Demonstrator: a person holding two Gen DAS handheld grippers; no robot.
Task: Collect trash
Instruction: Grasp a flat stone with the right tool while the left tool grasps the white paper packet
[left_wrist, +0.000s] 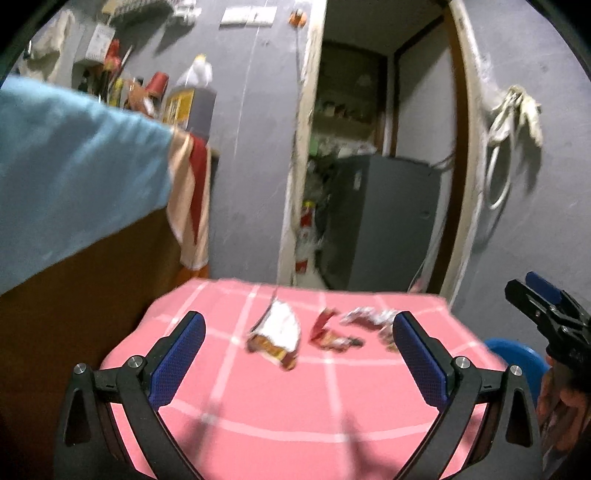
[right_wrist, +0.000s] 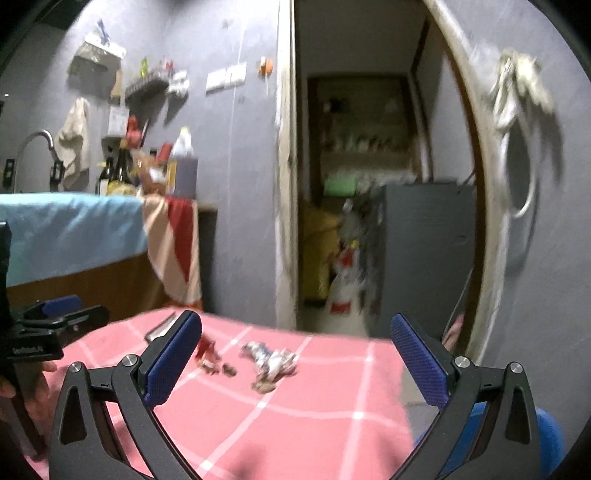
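Observation:
Three pieces of trash lie on a pink checked tablecloth (left_wrist: 280, 406). A white and brown wrapper (left_wrist: 277, 338) lies at the left, a red wrapper (left_wrist: 327, 332) in the middle, a crumpled silver wrapper (left_wrist: 369, 319) at the right. My left gripper (left_wrist: 299, 325) is open above the cloth, its fingers either side of the trash, well short of it. My right gripper (right_wrist: 295, 332) is open and empty; the red wrapper (right_wrist: 208, 352) and silver wrapper (right_wrist: 271, 362) lie ahead between its fingers. Each gripper shows at the other view's edge (left_wrist: 546, 306) (right_wrist: 55, 314).
A counter with a blue cloth (left_wrist: 74, 177) stands to the left, with bottles and a box on it. A blue stool (left_wrist: 517, 358) sits at the table's right. An open doorway (left_wrist: 369, 147) lies beyond the table's far edge. The frames are motion-blurred.

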